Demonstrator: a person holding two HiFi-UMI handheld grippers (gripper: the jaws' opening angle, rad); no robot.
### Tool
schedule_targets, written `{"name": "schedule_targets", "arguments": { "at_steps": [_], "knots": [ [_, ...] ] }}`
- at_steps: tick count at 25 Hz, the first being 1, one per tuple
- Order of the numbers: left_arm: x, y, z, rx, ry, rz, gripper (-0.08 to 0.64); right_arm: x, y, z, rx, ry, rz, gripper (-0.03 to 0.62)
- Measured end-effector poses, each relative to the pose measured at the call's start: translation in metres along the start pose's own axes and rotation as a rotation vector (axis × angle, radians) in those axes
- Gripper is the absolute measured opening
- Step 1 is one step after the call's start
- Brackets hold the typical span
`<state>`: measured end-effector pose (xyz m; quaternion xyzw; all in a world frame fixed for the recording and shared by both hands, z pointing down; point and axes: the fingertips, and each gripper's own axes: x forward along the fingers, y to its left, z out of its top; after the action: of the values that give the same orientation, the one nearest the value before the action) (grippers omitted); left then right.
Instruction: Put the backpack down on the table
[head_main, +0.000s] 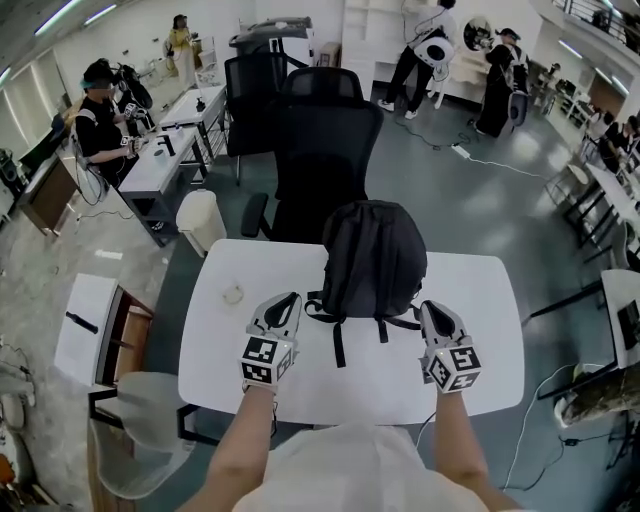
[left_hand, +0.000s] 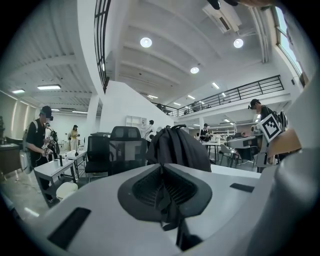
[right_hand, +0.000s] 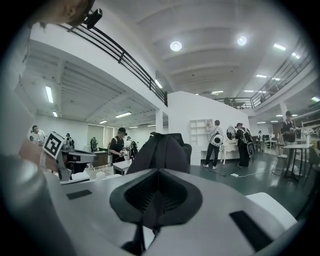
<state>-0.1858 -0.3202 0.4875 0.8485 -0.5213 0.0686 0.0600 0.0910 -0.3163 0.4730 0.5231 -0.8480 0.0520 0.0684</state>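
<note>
meanwhile, left gripper (head_main: 289, 300) and right gripper (head_main: 431, 308) each clamp a strap (left_hand: 181, 233), apparently to hold the backpack (head_main: 372, 258) upright on the white table (head_main: 215, 350).

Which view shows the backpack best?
Head view: the whole backpack shows, upright on the white table, straps included. Both gripper views show only its upper part, seen from low down.
</note>
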Motion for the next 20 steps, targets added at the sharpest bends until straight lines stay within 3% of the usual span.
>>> {"name": "schedule_targets", "arguments": {
  "at_steps": [20],
  "knots": [
    [-0.009,-0.002,0.019,0.016,-0.044,0.01,0.035,-0.014,0.001,0.021,-0.038,-0.021,-0.018,0.017]
  ]
}}
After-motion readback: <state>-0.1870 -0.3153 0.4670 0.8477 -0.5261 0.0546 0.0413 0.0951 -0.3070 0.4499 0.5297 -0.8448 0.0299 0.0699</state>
